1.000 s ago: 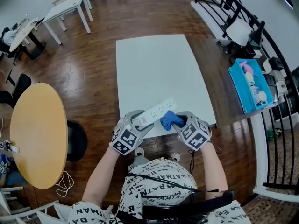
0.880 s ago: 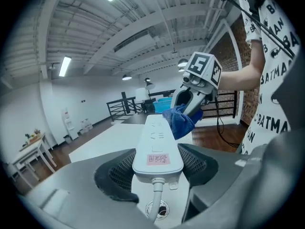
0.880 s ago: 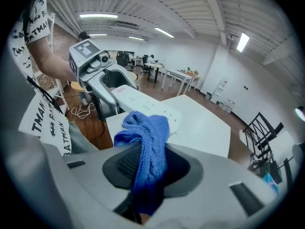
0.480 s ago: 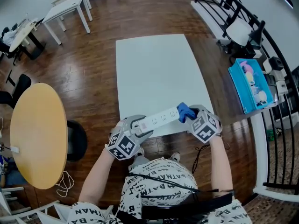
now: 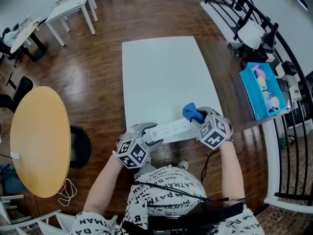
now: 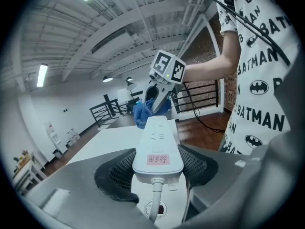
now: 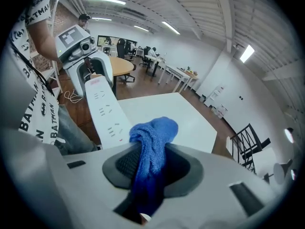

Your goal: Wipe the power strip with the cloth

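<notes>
Left gripper [image 5: 146, 132] fingers [image 6: 119, 168] clamped on the white power strip's [image 5: 171, 129] cord end, over the counter's [image 5: 161, 72] near edge. Right gripper [image 5: 198, 117] fingers pinch the blue cloth [image 5: 192, 112] at the strip's other end.

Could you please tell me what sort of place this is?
Probably an open-plan office or studio: a white rectangular table, a round wooden table, and long ceiling strip lights.

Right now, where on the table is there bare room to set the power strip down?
The white table is bare from the power strip out to its far edge and both sides. Only the near edge is crowded: the left gripper clamps the strip's cord end there, and the right gripper holds the blue cloth at its other end.
</notes>
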Action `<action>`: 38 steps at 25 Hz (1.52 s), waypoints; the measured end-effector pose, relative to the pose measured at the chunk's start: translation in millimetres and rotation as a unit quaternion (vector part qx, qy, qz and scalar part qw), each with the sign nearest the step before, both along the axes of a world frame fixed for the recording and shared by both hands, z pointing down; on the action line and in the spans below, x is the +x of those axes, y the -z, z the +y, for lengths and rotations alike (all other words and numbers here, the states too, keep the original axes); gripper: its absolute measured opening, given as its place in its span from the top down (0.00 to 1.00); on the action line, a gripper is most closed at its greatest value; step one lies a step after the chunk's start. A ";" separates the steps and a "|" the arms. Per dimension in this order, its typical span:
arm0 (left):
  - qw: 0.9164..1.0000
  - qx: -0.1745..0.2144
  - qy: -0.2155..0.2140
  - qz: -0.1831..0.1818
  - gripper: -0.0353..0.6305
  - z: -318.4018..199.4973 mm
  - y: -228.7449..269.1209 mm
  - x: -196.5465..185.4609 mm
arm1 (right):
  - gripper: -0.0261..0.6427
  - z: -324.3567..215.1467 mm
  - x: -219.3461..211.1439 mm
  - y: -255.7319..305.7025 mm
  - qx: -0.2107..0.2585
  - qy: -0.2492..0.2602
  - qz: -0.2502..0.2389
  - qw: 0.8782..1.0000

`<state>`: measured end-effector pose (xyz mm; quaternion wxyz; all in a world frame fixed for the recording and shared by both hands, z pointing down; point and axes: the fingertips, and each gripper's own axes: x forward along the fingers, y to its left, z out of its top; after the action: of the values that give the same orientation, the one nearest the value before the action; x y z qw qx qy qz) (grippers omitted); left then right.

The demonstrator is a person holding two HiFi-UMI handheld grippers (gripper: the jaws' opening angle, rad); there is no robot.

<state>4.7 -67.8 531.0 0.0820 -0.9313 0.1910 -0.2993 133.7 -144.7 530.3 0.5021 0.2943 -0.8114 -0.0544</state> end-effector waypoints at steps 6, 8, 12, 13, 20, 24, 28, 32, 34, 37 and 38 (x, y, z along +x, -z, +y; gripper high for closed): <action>0.999 -0.004 0.052 0.014 0.53 -21.5 -0.6 -19.8 | 0.78 18.2 0.0 -7.3 -0.018 0.014 0.004 1.000; 0.997 -0.006 0.067 0.021 0.53 -28.4 1.0 -24.7 | 0.78 23.0 -1.8 -8.7 -0.022 0.014 -0.005 1.000; 0.995 -0.005 0.093 0.025 0.53 -39.8 3.3 -27.9 | 0.78 32.9 -11.7 -9.4 -0.029 0.019 -0.017 0.999; 0.994 -0.006 0.101 0.027 0.53 -42.6 3.1 -28.3 | 0.78 36.3 -16.5 -10.0 -0.031 0.019 -0.023 0.999; 0.992 -0.015 0.118 0.042 0.53 -50.4 2.2 -21.3 | 0.78 60.5 -67.5 -9.4 -0.042 0.057 -0.060 0.996; 0.992 -0.014 0.120 0.047 0.53 -52.0 2.8 -19.4 | 0.78 75.2 -92.9 -5.9 -0.042 0.094 -0.061 0.993; 0.992 -0.015 0.117 0.050 0.53 -49.8 4.7 -20.8 | 0.78 87.3 -114.3 -3.6 -0.045 0.126 -0.063 0.989; 0.993 -0.014 0.107 0.048 0.53 -44.3 5.7 -20.6 | 0.78 78.5 -99.9 -6.3 -0.047 0.103 -0.066 0.991; 0.994 -0.012 0.097 0.049 0.53 -39.5 7.1 -19.7 | 0.78 69.9 -84.8 -6.6 -0.046 0.084 -0.064 0.993; 0.994 -0.012 0.090 0.052 0.53 -33.2 7.5 -19.0 | 0.78 59.2 -66.4 -6.1 -0.045 0.065 -0.061 0.995; 0.994 -0.013 0.090 0.054 0.53 -32.0 7.4 -19.2 | 0.78 56.7 -61.6 -6.0 -0.044 0.060 -0.058 0.995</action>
<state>-14.5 -99.8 523.7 0.0320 -0.9260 0.2745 -0.2573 72.0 -88.0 536.2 0.4621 0.2250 -0.8572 -0.0316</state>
